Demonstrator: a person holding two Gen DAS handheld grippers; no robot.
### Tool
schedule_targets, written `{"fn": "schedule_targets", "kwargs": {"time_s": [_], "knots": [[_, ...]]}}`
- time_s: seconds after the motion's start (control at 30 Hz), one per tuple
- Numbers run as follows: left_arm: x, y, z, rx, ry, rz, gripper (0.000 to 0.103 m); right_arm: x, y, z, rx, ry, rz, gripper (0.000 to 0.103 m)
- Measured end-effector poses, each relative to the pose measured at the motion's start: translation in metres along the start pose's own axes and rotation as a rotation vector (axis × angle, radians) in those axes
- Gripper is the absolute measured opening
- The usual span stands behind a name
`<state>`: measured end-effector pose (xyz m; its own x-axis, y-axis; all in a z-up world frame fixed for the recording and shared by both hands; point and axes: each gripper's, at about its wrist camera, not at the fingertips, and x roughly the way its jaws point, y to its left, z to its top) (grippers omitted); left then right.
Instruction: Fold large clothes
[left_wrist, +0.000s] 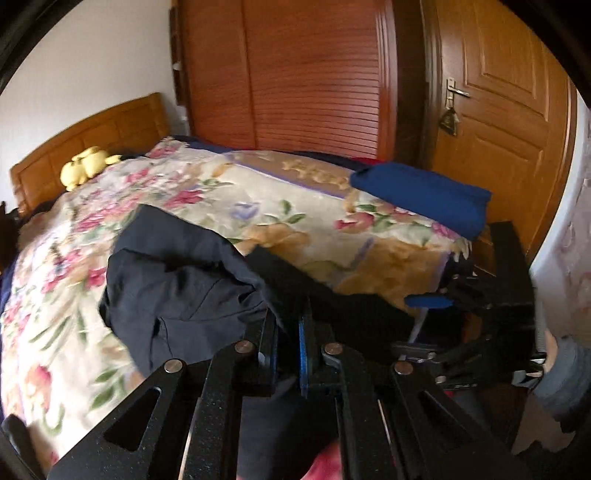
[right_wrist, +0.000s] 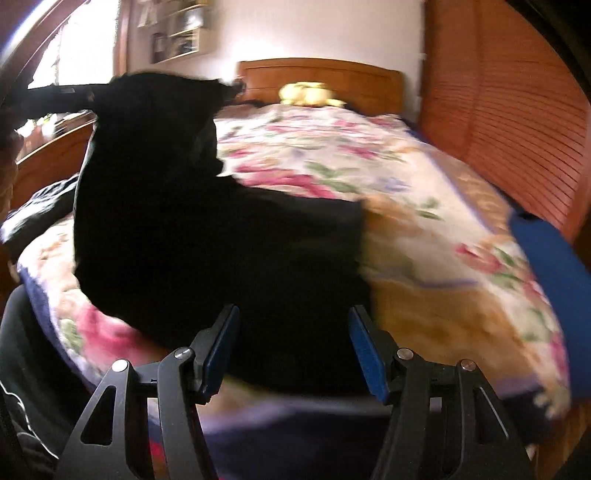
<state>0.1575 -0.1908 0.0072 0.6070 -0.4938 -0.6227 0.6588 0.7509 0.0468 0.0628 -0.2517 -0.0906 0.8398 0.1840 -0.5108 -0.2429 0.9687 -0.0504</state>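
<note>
Dark garment (left_wrist: 177, 280) lies bunched on the floral quilt (left_wrist: 258, 199) near the bed's foot. Left gripper (left_wrist: 288, 354) is clamped on its edge. Right gripper (right_wrist: 291, 354) stands apart, empty, before it. Folded blue cloth (left_wrist: 424, 192) rests at the quilt's corner; yellow toy (left_wrist: 86, 164) by the headboard (left_wrist: 92, 129).

I see the bed (left_wrist: 388, 266) under a floral blanket (left_wrist: 221, 192), carrying a dark garment (left_wrist: 177, 280), folded blue cloth (left_wrist: 424, 192) and yellow plush toy (left_wrist: 86, 162).
</note>
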Motion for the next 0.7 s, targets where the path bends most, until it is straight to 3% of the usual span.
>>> {"fn": "schedule_targets", "kwargs": {"time_s": [0.13,0.23,0.3,0.4,0.7], "knots": [[0.03,-0.008,0.005,-0.036,0.058,-0.008,0.01,-0.017,-0.027,-0.01,0.041,-0.002,-0.051,0.063],[0.031,-0.01,-0.003,-0.054,0.084,-0.029,0.012,-0.022,-0.033,-0.012,0.054,-0.005,-0.061,0.063],[0.022,-0.012,-0.007,-0.047,0.083,-0.029,0.021,-0.025,-0.027,-0.013,0.054,-0.01,-0.058,0.063],[0.008,-0.012,-0.002,-0.049,0.057,-0.046,0.033,-0.023,-0.022,-0.008,0.046,-0.018,-0.052,0.063],[-0.053,0.028,-0.005,-0.092,-0.047,0.034,0.036,-0.02,-0.01,0.017,0.015,-0.071,-0.008,0.063]]}}
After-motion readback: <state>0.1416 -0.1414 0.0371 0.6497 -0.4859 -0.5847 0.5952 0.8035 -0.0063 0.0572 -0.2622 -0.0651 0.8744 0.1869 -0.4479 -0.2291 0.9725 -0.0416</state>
